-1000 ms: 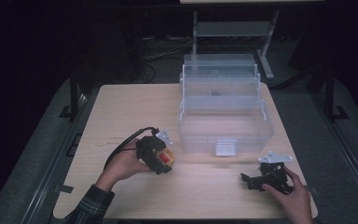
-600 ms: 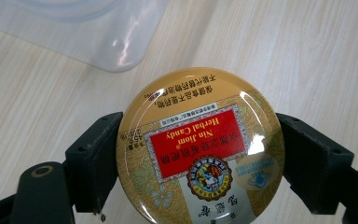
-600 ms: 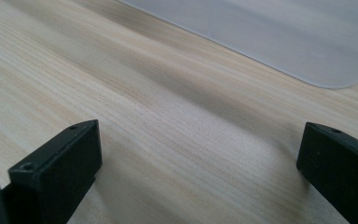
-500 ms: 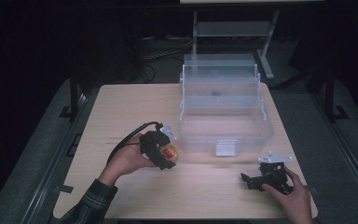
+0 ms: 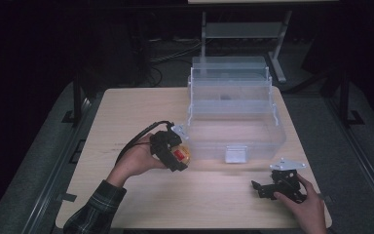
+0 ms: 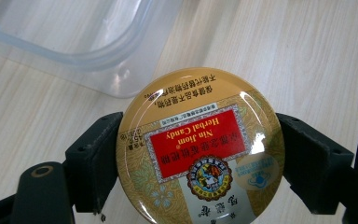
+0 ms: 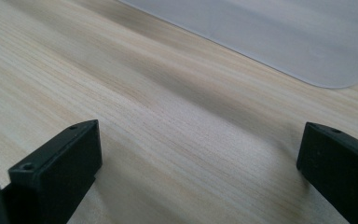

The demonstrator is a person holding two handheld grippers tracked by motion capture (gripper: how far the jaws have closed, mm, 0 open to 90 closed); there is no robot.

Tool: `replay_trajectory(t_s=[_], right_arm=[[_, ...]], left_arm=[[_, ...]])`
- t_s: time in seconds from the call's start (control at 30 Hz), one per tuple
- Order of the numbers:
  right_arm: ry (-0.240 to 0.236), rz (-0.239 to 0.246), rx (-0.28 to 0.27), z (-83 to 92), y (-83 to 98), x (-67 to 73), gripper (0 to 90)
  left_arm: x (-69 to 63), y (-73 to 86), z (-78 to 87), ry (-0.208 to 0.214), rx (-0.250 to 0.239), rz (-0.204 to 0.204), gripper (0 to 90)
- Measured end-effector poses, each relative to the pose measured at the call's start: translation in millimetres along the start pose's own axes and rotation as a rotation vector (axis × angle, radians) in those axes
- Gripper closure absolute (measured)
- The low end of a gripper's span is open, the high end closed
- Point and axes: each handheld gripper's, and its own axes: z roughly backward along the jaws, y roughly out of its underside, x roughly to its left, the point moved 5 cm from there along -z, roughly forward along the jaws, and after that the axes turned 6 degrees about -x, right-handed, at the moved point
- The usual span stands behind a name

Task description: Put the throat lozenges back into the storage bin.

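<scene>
The left gripper point(image 6: 200, 154) is pinching a round candy tin point(image 6: 199, 147) across its rim, just beside the clear plastic box point(image 5: 233, 122). The tin is looking light, stiff and glossy, likely slippery, so the sides are the sensible hold. The right gripper point(image 7: 200, 163) is resting on the counter point(image 5: 214, 204), fingers spread.

A round, flat candy tin point(image 6: 199, 147) sits clamped between the two jaws of the left gripper point(image 5: 173, 153), one jaw pressing each side of its rim. Its glossy gold lid faces the gripper's camera, bearing a red label reading "Nin Jiom Herbal Candy", which appears upside down in the left gripper view.
</scene>
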Motion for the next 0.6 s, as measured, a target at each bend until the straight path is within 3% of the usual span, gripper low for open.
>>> replay_trajectory(t_s=[0.6], right_arm=[[0.000, -0.001, 0.000, 0.1, 0.0, 0.1, 0.0]], left_arm=[[6.7, -25.1, 6.2, 0.000, -0.015, -0.025, 19.5]])
